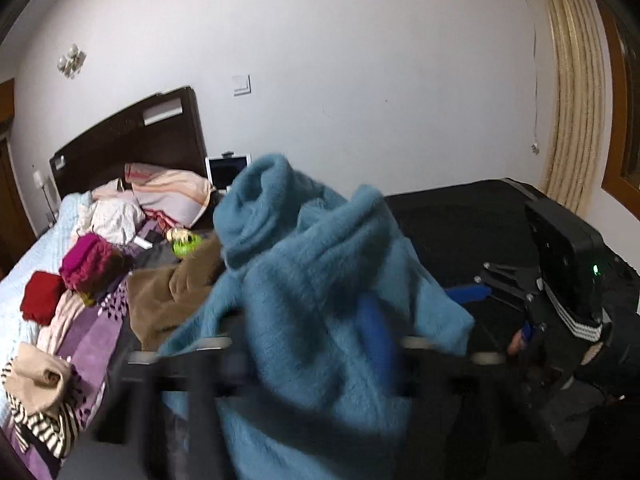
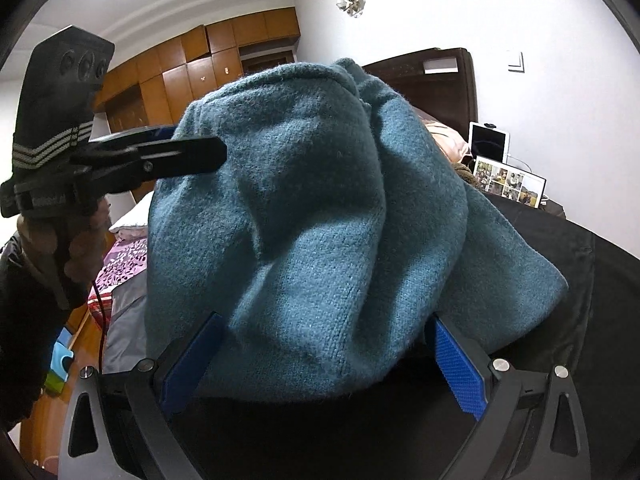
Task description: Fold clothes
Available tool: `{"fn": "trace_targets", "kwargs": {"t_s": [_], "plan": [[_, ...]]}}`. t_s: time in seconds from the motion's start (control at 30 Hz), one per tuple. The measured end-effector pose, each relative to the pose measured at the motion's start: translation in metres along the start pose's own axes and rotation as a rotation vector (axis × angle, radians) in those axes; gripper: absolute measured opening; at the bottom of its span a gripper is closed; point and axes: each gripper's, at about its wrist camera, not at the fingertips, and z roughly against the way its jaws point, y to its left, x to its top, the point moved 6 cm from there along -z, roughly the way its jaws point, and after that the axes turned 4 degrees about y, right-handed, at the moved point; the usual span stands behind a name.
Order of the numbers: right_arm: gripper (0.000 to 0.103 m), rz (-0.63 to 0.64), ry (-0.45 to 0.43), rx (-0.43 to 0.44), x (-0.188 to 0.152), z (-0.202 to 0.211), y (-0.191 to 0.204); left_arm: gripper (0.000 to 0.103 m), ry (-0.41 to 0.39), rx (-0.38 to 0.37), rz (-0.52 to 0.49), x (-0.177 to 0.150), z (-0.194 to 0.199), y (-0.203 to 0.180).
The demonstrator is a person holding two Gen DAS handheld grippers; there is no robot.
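Observation:
A teal knitted sweater [image 1: 312, 280] hangs bunched in the air in front of both cameras, over a black cloth surface [image 1: 460, 220]. My left gripper [image 1: 304, 344] is blurred and draped by the sweater; in the right wrist view [image 2: 192, 152] its fingers lie together at the sweater's upper left edge, apparently pinching it. My right gripper [image 2: 324, 356] is open, its blue pads [image 2: 460, 372] spread wide on either side of the sweater's [image 2: 320, 200] lower edge. It also shows in the left wrist view [image 1: 476, 292], at the sweater's right side.
A bed [image 1: 40, 248] at the left carries a pile of clothes: brown garment [image 1: 168, 296], magenta knit [image 1: 88, 260], red piece [image 1: 40, 296], striped piece [image 1: 44, 424], pillows [image 1: 168, 192]. A dark headboard [image 1: 132, 136], a tablet [image 1: 226, 170], a photo frame [image 2: 508, 184] and wooden wardrobes [image 2: 192, 72] stand behind.

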Motion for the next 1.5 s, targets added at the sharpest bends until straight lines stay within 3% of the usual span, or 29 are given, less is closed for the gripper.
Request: {"fn": "trace_targets", "kwargs": {"t_s": [0.1,0.47,0.67,0.9,1.13,1.33,1.5], "plan": [[0.102,-0.001,-0.005,0.01,0.001,0.003,-0.001,0.02,-0.017,-0.016,0.051,-0.013,0.016,-0.001],[0.102,0.017,-0.09,0.007,0.02,0.039,0.003,0.019,-0.112,0.05,0.245,-0.087,0.104,0.018],[0.102,0.105,-0.08,-0.054,0.045,0.036,0.003,0.019,-0.114,0.018,0.334,-0.124,0.12,0.021],[0.102,0.325,-0.086,-0.071,0.108,0.03,0.025,0.019,-0.098,0.014,0.369,-0.166,0.131,0.025],[0.102,0.499,-0.051,0.039,0.137,0.011,0.063,0.019,-0.112,0.132,0.472,-0.199,0.166,0.076],[0.102,0.596,-0.039,0.255,0.127,0.026,0.104,0.019,-0.141,0.262,0.532,-0.224,0.193,0.125],[0.102,0.707,-0.029,0.281,0.12,0.023,0.14,0.019,-0.161,0.299,0.526,-0.229,0.203,0.136]]}}
